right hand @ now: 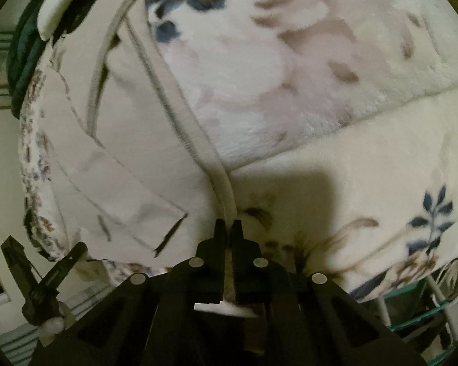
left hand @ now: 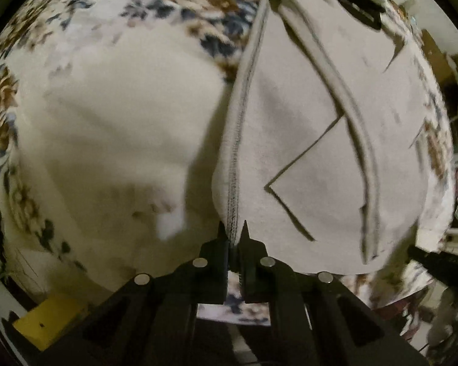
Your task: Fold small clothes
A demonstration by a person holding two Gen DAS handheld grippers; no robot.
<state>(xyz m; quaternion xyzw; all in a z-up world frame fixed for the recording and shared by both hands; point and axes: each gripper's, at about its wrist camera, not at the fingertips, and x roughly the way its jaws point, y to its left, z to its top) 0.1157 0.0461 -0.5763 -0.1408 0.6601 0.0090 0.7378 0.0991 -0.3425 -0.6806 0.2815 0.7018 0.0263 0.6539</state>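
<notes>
We see a pale grey garment (left hand: 305,140) spread over a floral blanket (left hand: 113,116) near its edge, our left gripper (left hand: 232,228) clamped on the garment's stitched hem, and our right gripper (right hand: 228,225) pinched shut on its rounded trim at another spot along that edge.

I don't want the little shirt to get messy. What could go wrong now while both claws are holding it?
1. The left claw pinches only the stitched hem of the pale garment, so the cloth might slip out.
2. The right claw grips just a thin edge band, which could also slide free.
3. The garment lies on a fluffy flowered blanket; the claws might catch the blanket too and drag it along.
</notes>
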